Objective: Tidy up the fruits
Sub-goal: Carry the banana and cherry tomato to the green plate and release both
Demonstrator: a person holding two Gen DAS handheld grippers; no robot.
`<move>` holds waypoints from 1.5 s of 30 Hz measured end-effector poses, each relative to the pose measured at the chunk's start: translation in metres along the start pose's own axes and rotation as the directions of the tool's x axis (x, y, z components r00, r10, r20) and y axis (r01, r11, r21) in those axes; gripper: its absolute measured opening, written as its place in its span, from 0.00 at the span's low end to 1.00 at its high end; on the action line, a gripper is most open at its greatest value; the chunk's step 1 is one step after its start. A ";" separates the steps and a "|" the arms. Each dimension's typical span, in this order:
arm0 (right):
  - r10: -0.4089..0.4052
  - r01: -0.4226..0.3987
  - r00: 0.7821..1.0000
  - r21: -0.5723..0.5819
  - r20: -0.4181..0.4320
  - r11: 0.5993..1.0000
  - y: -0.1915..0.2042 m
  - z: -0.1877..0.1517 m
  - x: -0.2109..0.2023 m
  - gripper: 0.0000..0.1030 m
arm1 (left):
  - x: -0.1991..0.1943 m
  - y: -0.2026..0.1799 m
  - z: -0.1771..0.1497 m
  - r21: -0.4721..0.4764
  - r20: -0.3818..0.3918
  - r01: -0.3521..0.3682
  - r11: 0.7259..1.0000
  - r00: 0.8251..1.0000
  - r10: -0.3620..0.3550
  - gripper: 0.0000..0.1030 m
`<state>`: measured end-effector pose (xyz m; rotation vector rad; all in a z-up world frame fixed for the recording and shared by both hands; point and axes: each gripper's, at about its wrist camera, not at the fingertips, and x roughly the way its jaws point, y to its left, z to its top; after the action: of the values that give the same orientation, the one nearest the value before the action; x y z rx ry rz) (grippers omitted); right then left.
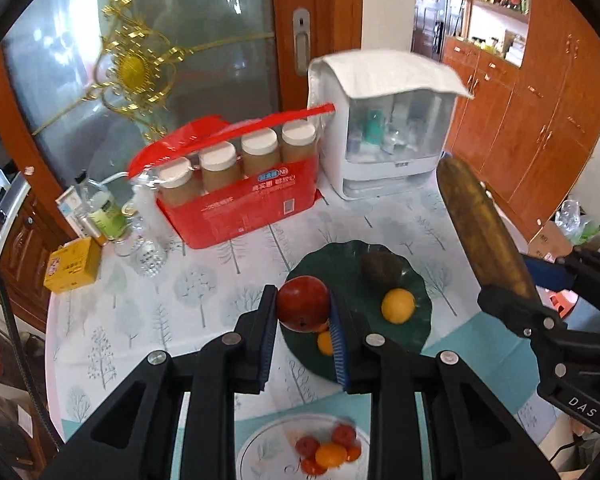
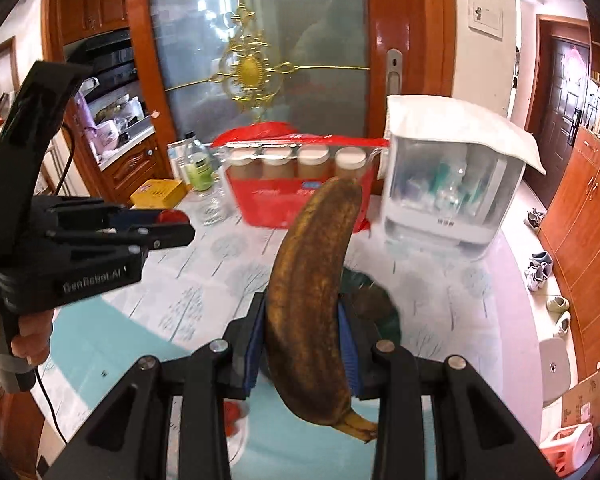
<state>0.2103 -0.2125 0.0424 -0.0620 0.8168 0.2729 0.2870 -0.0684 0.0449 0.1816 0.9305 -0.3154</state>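
Observation:
My left gripper (image 1: 303, 312) is shut on a red apple (image 1: 302, 303) and holds it over the near-left rim of a dark green plate (image 1: 410, 336). On the plate lie a brown kiwi (image 1: 380, 267), a yellow-orange fruit (image 1: 398, 306) and a small orange fruit (image 1: 325, 343). My right gripper (image 2: 302, 320) is shut on a brown overripe banana (image 2: 312, 300), held upright above the table; it shows in the left wrist view (image 1: 484, 232) to the right of the plate. The left gripper with the apple (image 2: 171, 216) shows at left in the right wrist view.
A clear plate (image 1: 256, 446) with small red and orange fruits (image 1: 328, 450) lies at the near edge. A red pack of jars (image 1: 236, 196), a white cabinet box (image 1: 388, 124), bottles (image 1: 108, 212) and a yellow box (image 1: 73, 266) stand at the table's back.

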 end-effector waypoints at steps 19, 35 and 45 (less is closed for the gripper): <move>0.133 -0.112 0.953 0.092 -0.272 0.989 -0.028 -0.076 0.180 0.33 | 0.218 -0.019 -0.004 0.033 -0.266 -0.051 0.998 0.962 0.058 0.22; 0.104 -0.079 0.954 0.100 -0.282 0.992 -0.028 -0.087 0.212 0.34 | 0.282 -0.023 -0.030 0.064 -0.352 0.005 0.998 0.936 0.017 0.26; 0.088 -0.064 0.961 0.101 -0.260 0.993 -0.027 -0.084 0.199 0.43 | 0.260 -0.026 -0.038 0.116 -0.311 0.033 0.993 0.950 0.004 0.67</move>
<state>0.2871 -0.2086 -0.1612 0.0196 1.0982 0.3035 0.3941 -0.1304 -0.1884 0.3422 1.2262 -0.3630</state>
